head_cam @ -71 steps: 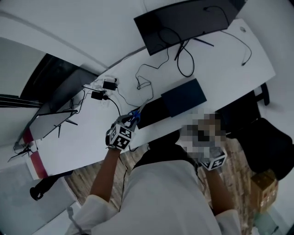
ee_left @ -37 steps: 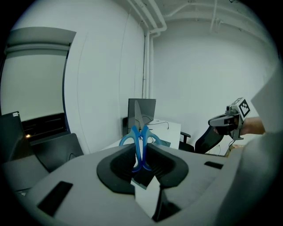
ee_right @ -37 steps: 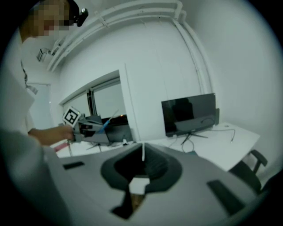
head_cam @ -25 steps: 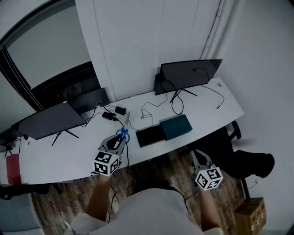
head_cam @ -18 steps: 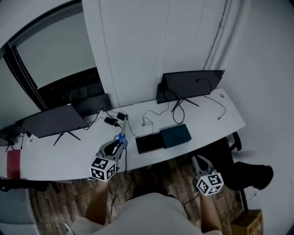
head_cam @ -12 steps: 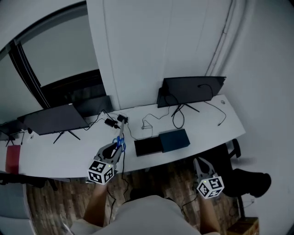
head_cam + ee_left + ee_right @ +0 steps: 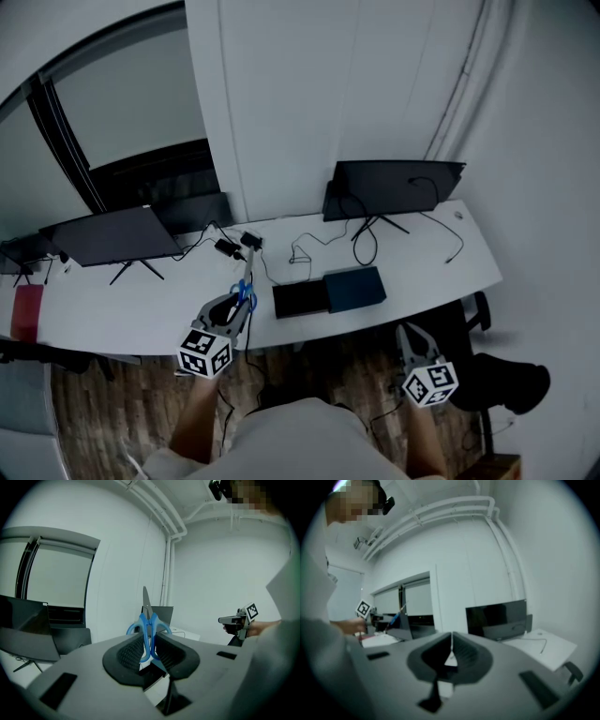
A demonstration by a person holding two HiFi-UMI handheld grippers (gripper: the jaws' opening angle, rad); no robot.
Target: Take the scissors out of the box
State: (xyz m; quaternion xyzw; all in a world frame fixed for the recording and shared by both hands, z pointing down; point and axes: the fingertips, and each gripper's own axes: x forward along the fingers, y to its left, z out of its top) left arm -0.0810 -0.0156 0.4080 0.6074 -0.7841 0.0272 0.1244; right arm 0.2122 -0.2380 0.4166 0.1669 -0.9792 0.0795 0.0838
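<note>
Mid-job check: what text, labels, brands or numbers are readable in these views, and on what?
None: no view shows a legible word, number or brand.
Cubes on the left gripper and right gripper: black-and-white square patterns only, no letters.
Scissors: plain blue handles, no print showing.
Black box and teal box: too small to read any marking.

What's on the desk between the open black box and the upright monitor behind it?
Head view: only loose black cables lie on that stretch of white desk.
</note>
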